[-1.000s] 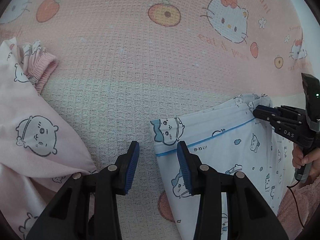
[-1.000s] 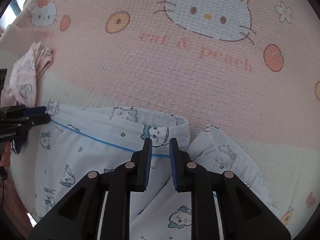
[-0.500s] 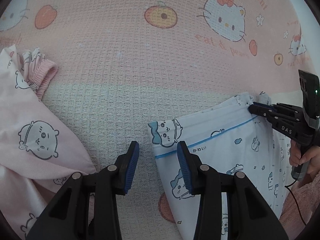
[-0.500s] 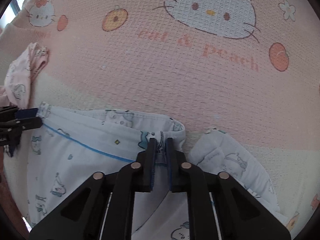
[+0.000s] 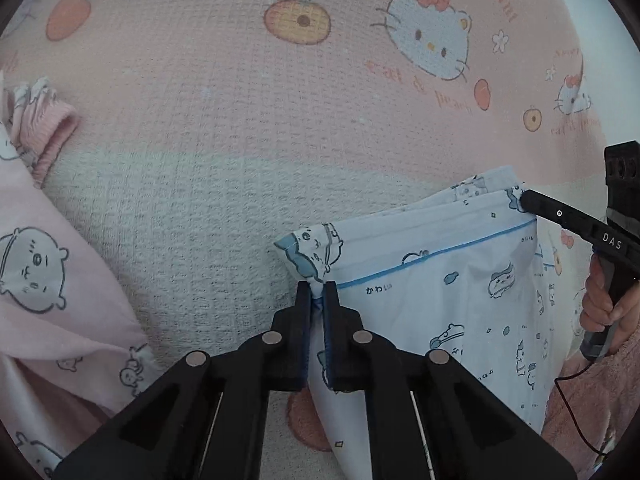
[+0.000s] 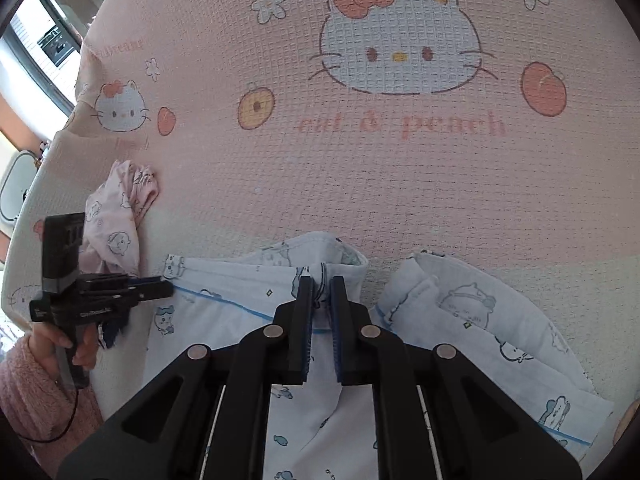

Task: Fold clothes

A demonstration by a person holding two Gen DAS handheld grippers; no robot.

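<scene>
Left wrist view
- Left gripper (image 5: pixel 317 300): pinched tight on a corner of the pale blue cotton garment with cartoon print and a thin blue stripe (image 5: pixel 460 304); cloth bunched between the pads.
- Garment position: on the pink and cream waffle-weave blanket with cat and peach print (image 5: pixel 224 152), spreading right and toward the camera from the pinched corner.
- Held edge: runs from the left pinch up and to the right, as far as the right gripper (image 5: pixel 524 202) at the far corner; striped hem just below that line.
- Right gripper seen from here: tips together on the cloth; a hand (image 5: pixel 600 304) around its handle.
- Off to the left: pink cotton garment with bear print and gathered cuff (image 5: pixel 52 248), well apart from the blue one.

Right wrist view
- Right gripper (image 6: pixel 321 280): narrow, a fold of the blue garment (image 6: pixel 224 320) caught between the pads near the tips.
- Left gripper seen from here (image 6: pixel 160 286): at the garment's left corner, closed on the edge.
- Long axis of the held edge: across the view, left to right, both grippers on it, apart from each other.
- Loose cloth: a rumpled part of the same blue print (image 6: pixel 480 320) lies to the right of the right gripper, beyond the span held.
- Nearer arm: each at its own end; neither nearer the middle.
- Judgement: whichever way the fold goes, the turn depends on keeping this edge taut and level between the two pinches.
</scene>
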